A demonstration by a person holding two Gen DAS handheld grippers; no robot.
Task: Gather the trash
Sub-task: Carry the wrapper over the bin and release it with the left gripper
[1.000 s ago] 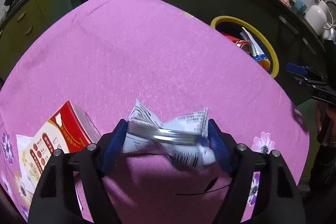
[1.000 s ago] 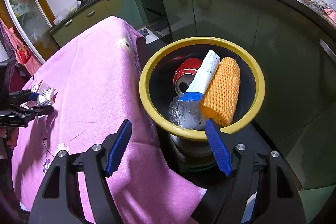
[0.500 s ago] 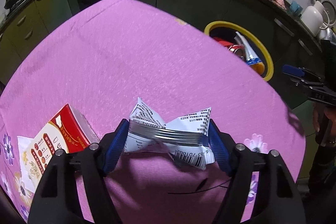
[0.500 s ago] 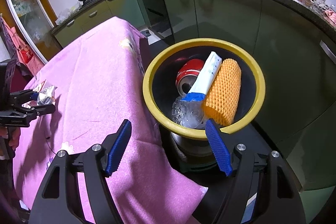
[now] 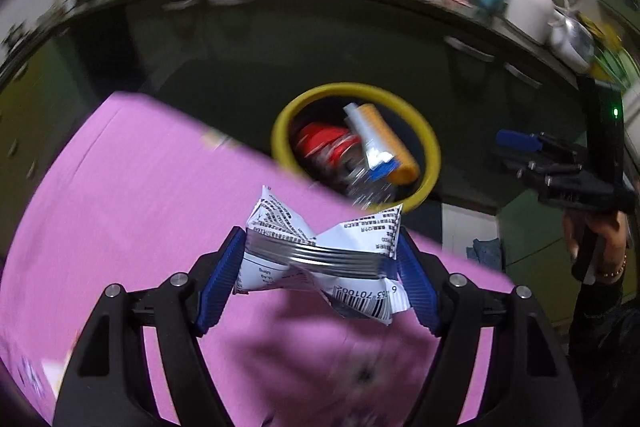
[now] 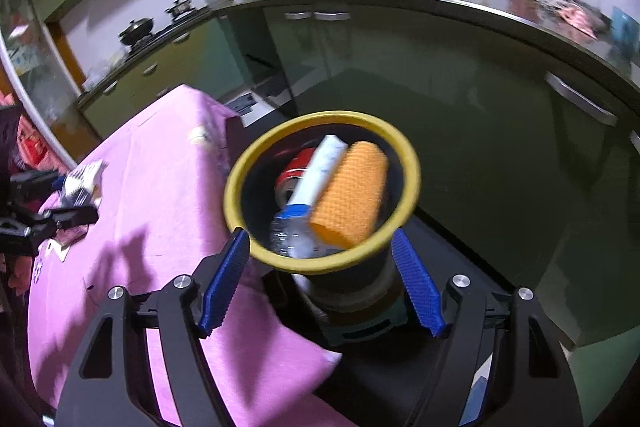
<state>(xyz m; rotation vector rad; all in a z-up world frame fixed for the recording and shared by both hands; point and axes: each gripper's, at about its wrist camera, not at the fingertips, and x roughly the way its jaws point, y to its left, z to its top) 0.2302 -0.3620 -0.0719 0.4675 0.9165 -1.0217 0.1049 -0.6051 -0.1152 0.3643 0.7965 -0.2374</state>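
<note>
while clenched between the left fingers (image 5: pixel 224 271), the crumpled wrapper (image 5: pixel 320 251); right fingers (image 6: pixel 224 279) spread, empty.

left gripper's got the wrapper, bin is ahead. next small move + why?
Probably carry the wrapper forward until it hangs over the bin, then let go. The left gripper is clamped on it above the pink tablecloth, short of the yellow rim. The right gripper is open and empty near the bin.
</note>
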